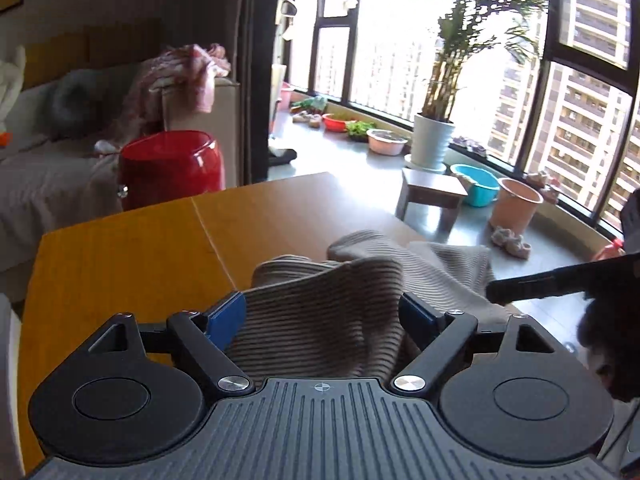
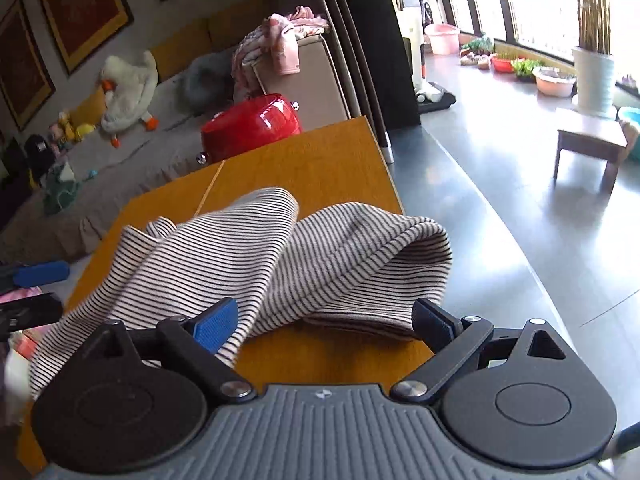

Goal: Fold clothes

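Observation:
A striped beige-and-dark garment (image 2: 280,248) lies bunched on the wooden table (image 2: 320,160), with one fold hanging past the right edge. In the right wrist view my right gripper (image 2: 324,320) is open, its blue pads (image 2: 214,326) wide apart at the garment's near edge; cloth lies against the left pad. In the left wrist view the same garment (image 1: 320,312) rises in a fold between my left gripper's (image 1: 324,316) blue pads (image 1: 226,318), which stand wide apart, open. The right gripper's dark finger (image 1: 560,280) shows at the right.
A red round container (image 1: 172,164) stands behind the table by a sofa (image 1: 48,168). To the right are grey floor, a small wooden stool (image 1: 432,196), basins and a potted plant (image 1: 432,140) by the windows. The table's right edge (image 2: 394,184) is near.

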### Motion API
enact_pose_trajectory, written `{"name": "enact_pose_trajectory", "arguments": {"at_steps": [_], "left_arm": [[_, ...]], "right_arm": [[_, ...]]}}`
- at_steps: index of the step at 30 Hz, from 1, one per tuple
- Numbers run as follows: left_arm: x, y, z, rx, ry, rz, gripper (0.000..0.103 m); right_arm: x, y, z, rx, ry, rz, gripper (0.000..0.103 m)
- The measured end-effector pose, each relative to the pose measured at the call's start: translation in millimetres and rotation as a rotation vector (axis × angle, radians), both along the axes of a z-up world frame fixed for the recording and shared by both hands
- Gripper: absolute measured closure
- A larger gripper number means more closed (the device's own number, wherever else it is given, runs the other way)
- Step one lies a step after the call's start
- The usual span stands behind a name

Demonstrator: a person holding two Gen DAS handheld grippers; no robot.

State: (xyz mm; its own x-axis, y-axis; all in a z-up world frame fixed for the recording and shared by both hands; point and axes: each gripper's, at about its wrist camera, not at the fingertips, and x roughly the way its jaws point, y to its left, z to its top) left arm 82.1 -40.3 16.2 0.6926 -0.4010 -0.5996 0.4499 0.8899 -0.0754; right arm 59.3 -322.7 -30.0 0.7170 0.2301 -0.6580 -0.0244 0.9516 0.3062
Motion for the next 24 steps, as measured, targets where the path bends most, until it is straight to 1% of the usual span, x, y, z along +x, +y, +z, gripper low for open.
{"name": "enact_pose_trajectory", "arguments": {"at_steps": [1, 2, 4, 5, 6, 8, 10, 11, 12, 15, 16, 17, 19, 21, 22, 24], "left_arm": [[11.8, 0.6, -7.0, 0.019, 0.02, 0.037, 0.018], [19.6, 2.3, -13.4, 0.015, 0.047, 0.04, 0.022], [34.0, 6.1, -26.2, 0.001, 0.103, 0.035, 0.022], [37.8, 9.1, -29.3, -0.02, 0.122, 0.025, 0.025], [40.8, 13.2, -31.0, -0.041, 0.133, 0.019, 0.026], [44.0, 25.0, -31.1, -0.062, 0.14, 0.038, 0.026], [47.3, 42.1, -32.1, -0.059, 0.139, 0.091, 0.03], [45.9, 51.7, -32.3, -0.058, 0.144, 0.117, 0.03], [44.1, 61.4, -32.4, -0.057, 0.149, 0.143, 0.03], [32.4, 84.9, -32.9, -0.062, 0.164, 0.202, 0.03], [27.8, 89.0, -33.6, -0.07, 0.166, 0.21, 0.03], [23.2, 88.5, -34.5, -0.081, 0.17, 0.205, 0.029], [14.1, 86.3, -36.4, -0.105, 0.176, 0.192, 0.028], [3.9, 74.5, -37.4, -0.139, 0.188, 0.126, 0.023], [-1.2, 68.3, -37.8, -0.156, 0.194, 0.091, 0.022], [-10.2, 58.1, -36.8, -0.202, 0.219, -0.01, 0.02]], "right_arm": [[8.4, 2.0, -2.2, 0.038, 0.01, 0.004, 0.009], [16.7, 3.9, -4.4, 0.076, 0.021, 0.007, 0.009], [33.5, 7.8, -8.8, 0.152, 0.041, 0.014, 0.009], [41.8, 9.8, -11.0, 0.19, 0.052, 0.018, 0.009], [50.2, 11.7, -13.2, 0.228, 0.062, 0.021, 0.007], [67.0, 15.6, -17.6, 0.304, 0.083, 0.028, 0.007], [83.7, 19.6, -22.0, 0.38, 0.103, 0.035, 0.007], [92.1, 21.5, -24.2, 0.418, 0.114, 0.039, 0.005], [107.9, 31.4, -24.8, 0.444, 0.12, 0.059, 0.005], [169.9, 78.9, -21.0, 0.49, 0.125, 0.157, 0.005], [186.7, 97.1, -15.3, 0.487, 0.114, 0.197, 0.005], [196.6, 115.2, -7.3, 0.455, 0.091, 0.239, 0.005], [202.1, 146.8, 12.0, 0.345, 0.022, 0.318, 0.006], [190.8, 169.4, 35.0, 0.198, -0.065, 0.385, 0.006], [186.8, 174.1, 40.0, 0.158, -0.087, 0.4, 0.007], [180.8, 174.3, 41.1, 0.124, -0.101, 0.403, 0.008]]}}
